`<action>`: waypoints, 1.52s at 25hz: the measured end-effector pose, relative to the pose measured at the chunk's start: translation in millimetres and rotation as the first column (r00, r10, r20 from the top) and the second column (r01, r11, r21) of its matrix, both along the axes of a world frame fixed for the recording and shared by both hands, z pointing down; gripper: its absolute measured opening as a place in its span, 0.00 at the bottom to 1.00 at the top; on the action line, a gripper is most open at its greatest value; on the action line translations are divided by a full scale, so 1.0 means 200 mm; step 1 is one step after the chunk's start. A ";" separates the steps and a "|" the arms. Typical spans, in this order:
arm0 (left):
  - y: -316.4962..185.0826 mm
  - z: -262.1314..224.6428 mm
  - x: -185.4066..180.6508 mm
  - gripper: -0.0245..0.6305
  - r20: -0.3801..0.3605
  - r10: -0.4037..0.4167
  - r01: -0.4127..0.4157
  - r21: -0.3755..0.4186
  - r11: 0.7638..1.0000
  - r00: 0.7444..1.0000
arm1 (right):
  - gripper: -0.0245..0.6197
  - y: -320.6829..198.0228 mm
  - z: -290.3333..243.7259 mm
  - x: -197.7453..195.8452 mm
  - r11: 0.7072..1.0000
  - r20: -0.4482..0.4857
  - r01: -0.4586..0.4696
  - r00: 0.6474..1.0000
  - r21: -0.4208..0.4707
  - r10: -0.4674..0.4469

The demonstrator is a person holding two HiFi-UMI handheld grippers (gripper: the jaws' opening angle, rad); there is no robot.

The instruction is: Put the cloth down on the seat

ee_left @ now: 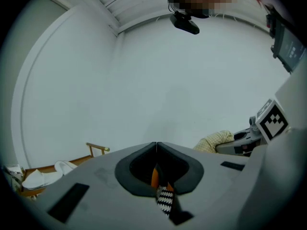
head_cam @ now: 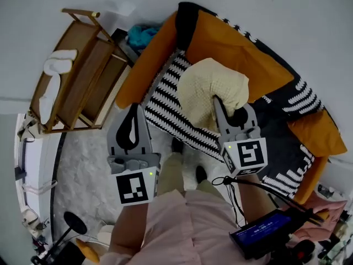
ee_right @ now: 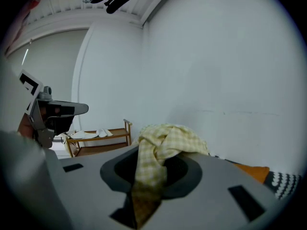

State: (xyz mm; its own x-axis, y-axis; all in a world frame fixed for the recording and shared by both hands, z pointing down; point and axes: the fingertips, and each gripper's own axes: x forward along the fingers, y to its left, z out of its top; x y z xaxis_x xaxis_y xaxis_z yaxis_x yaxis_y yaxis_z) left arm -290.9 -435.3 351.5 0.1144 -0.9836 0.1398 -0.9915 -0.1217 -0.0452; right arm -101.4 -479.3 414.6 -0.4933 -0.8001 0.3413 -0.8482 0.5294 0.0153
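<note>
A home sitting room is indicated by an orange sofa (head_cam: pixel 231 43), striped cushions (head_cam: pixel 165 105) and a wooden rack (head_cam: pixel 84 73) at left.

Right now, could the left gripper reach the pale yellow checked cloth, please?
Probably yes: the cloth hangs bunched in the right gripper, beside the left gripper, nothing between them, though the left jaws are shut.
</note>
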 end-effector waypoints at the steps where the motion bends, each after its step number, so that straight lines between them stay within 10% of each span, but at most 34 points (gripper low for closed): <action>1: -0.04 0.04 0.00 0.05 -0.008 0.007 -0.007 -0.013 1.000 1.000 | 0.19 -0.03 0.05 0.00 1.000 -0.004 -0.005 1.000 -0.015 0.005; 19: -0.48 0.78 -0.03 0.05 -0.034 0.096 -0.101 -0.225 0.969 0.995 | 0.28 -0.39 1.04 -0.06 0.948 -0.145 -0.059 0.989 -0.312 0.014; 30: -0.44 0.68 -0.07 0.05 -0.023 0.071 -0.074 -0.171 0.983 0.997 | 0.44 -0.28 1.18 -0.07 0.873 -0.208 -0.039 0.975 -0.486 -0.072; 38: -0.30 0.51 -0.02 0.05 -0.033 0.062 -0.066 -0.119 0.991 0.998 | 0.44 -0.17 0.98 0.01 0.902 -0.217 -0.052 0.975 -0.429 -0.047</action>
